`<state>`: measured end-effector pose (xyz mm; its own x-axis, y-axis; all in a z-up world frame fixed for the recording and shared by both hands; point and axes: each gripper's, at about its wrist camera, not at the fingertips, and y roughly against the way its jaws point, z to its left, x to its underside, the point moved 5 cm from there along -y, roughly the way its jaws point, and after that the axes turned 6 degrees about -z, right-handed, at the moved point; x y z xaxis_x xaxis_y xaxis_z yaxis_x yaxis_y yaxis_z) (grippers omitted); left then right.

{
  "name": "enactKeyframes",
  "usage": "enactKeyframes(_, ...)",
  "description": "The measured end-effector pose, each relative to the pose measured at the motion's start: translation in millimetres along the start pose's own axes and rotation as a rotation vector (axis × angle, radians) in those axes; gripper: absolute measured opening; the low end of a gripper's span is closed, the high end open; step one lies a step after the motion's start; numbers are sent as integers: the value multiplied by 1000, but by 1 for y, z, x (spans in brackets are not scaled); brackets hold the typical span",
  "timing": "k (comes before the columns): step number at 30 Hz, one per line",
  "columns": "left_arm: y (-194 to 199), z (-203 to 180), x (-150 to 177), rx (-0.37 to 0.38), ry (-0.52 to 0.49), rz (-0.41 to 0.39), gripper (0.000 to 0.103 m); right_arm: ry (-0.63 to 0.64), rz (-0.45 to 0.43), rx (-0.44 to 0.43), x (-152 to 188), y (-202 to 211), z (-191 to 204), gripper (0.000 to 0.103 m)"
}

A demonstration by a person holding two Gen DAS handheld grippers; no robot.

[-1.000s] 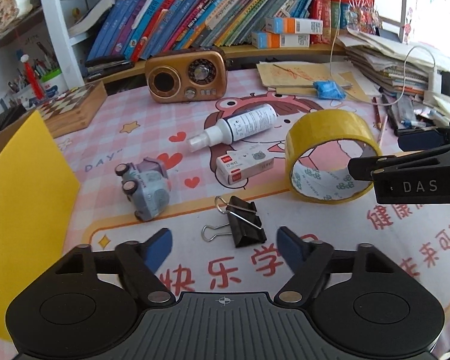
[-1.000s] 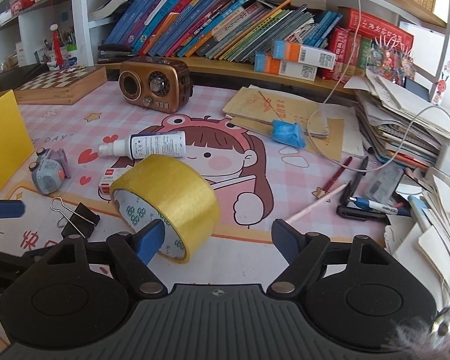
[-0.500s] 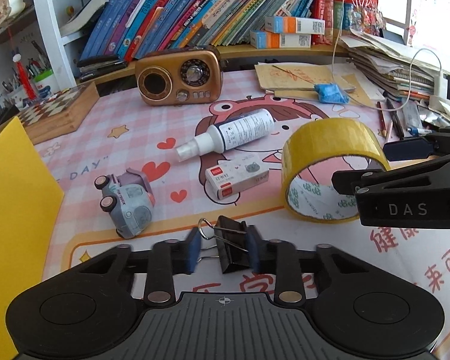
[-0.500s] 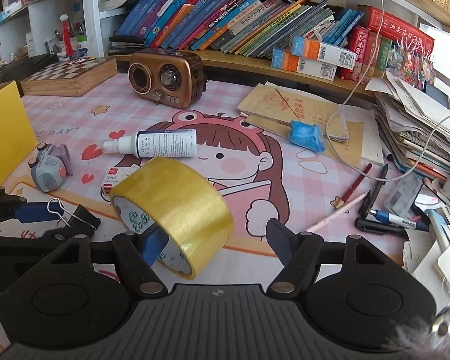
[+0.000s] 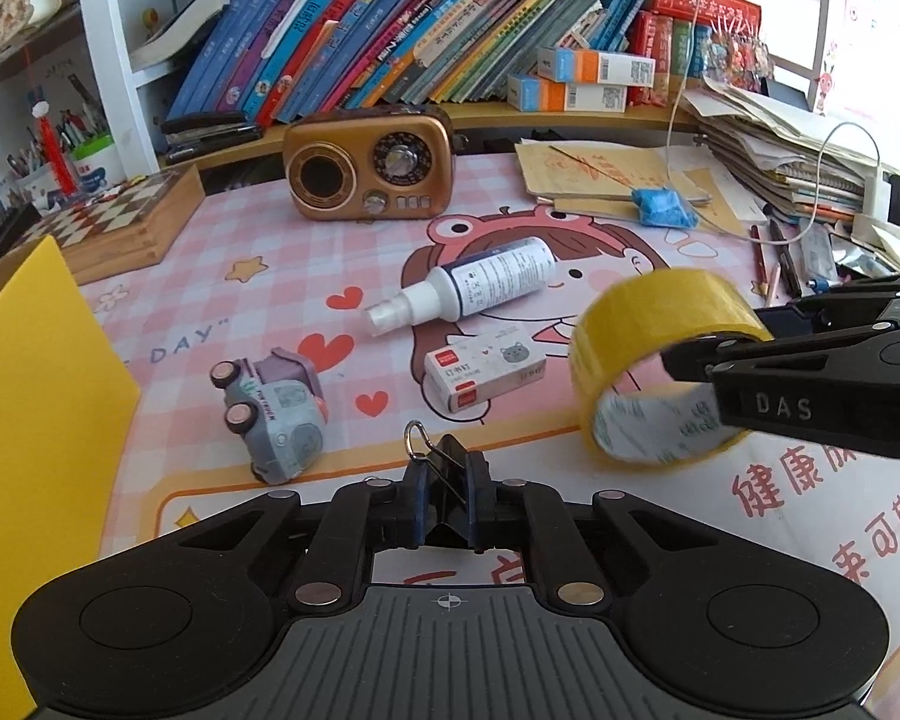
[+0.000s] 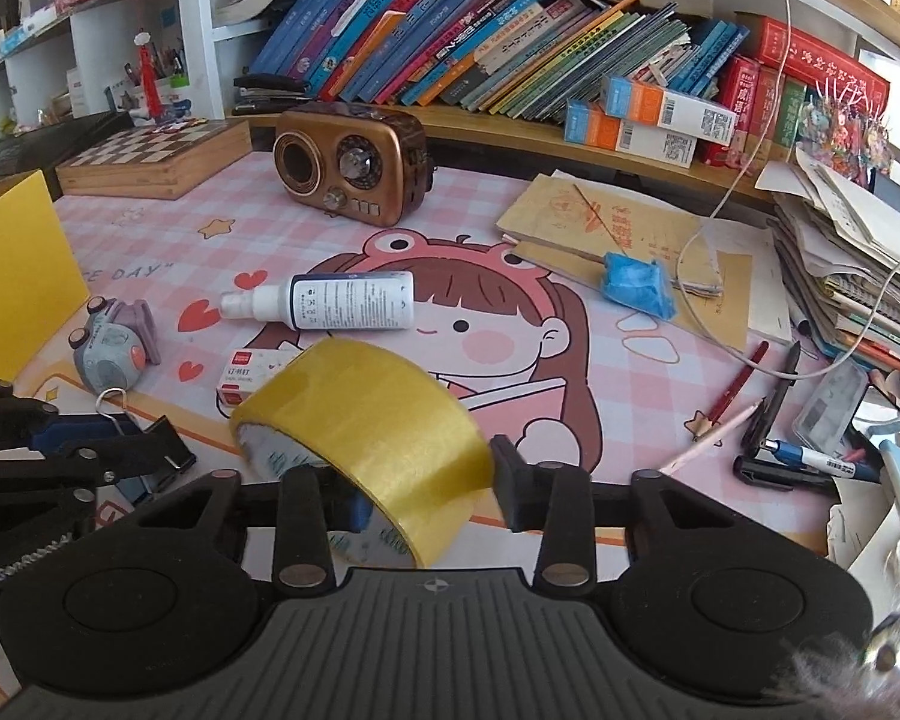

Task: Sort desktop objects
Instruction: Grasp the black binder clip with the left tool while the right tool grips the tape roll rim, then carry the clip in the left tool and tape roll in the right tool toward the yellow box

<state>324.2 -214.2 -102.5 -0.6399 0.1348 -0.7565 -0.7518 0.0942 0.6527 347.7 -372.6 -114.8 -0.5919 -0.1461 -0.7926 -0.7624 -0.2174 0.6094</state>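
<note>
While your left tool [image 5: 444, 507] clenches the black metal binder clip [image 5: 450, 480], wire loop pointing away from you, your right tool [image 6: 426, 495] grips the glossy yellow tape roll [image 6: 366, 420] by its wall, tilted above the desk [image 6: 630, 396].

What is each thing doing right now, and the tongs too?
Left tongs: shut on the binder clip.
Binder clip: pinched.
Right tongs: shut on the tape roll.
Tape roll: gripped, tilted.
Spray bottle: lying down.
Toy truck: tipped on its side.
Small box: lying flat.
</note>
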Motion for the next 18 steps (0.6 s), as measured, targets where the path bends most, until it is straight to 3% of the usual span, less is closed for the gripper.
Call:
enactKeyframes(4, 8, 3, -2, 1, 11, -14, 11, -28, -4, -5, -2, 4, -2, 14)
enactKeyframes(18, 40, 12, 1, 2, 23, -63, 11, -40, -10, -8, 8, 28, 10, 9)
